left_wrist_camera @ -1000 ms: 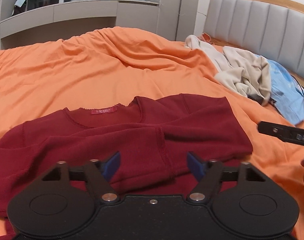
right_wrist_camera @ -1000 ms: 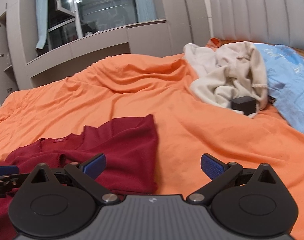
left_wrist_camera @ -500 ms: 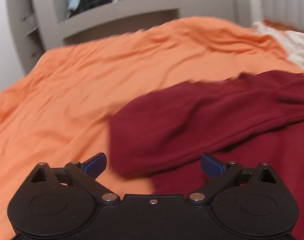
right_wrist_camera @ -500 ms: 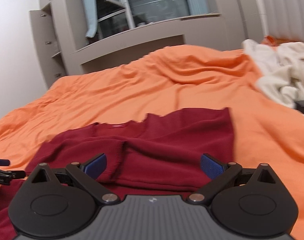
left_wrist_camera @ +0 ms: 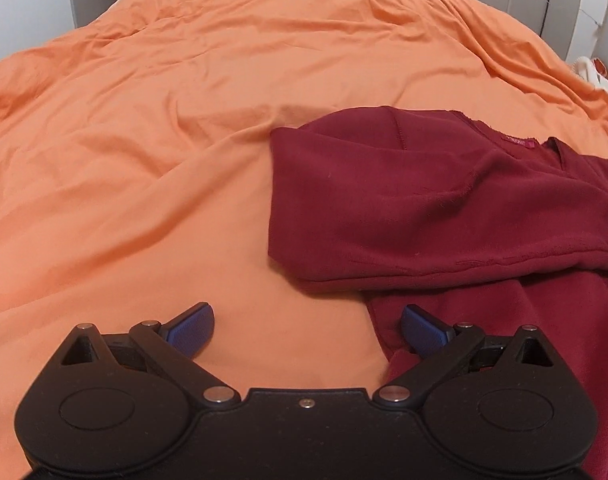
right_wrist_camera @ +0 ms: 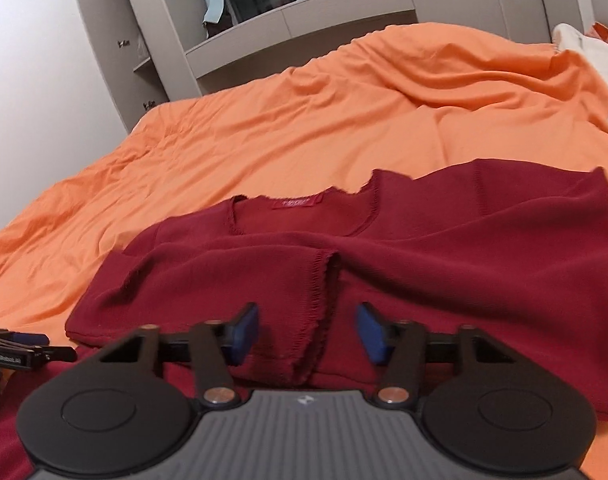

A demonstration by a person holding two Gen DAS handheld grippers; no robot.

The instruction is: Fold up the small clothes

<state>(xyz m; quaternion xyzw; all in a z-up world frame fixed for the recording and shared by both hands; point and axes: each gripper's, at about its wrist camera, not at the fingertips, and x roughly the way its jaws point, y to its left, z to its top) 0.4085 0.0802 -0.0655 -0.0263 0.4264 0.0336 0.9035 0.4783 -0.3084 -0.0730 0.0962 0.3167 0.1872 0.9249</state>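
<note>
A dark red long-sleeved top (left_wrist_camera: 431,200) lies flat on the orange bedspread (left_wrist_camera: 164,120), both sleeves folded across its chest. Its pink neck label (right_wrist_camera: 296,202) faces away from me. My left gripper (left_wrist_camera: 307,326) is open and empty, low over the bedspread at the top's left side edge; its right finger is over the red fabric. My right gripper (right_wrist_camera: 307,330) is open, low over the top's middle, its jaws either side of the two sleeve cuffs (right_wrist_camera: 321,300) that meet there. The left gripper's tip also shows at the left edge of the right wrist view (right_wrist_camera: 20,346).
A grey wardrobe and shelf unit (right_wrist_camera: 264,28) stands beyond the far edge of the bed. A pale garment (right_wrist_camera: 583,44) lies at the right by the head of the bed. The bedspread is creased to the left and beyond the top.
My left gripper swung left from the top's middle to its left side edge. My right gripper moved left from the right side to over the sleeve cuffs, its jaws narrower than before.
</note>
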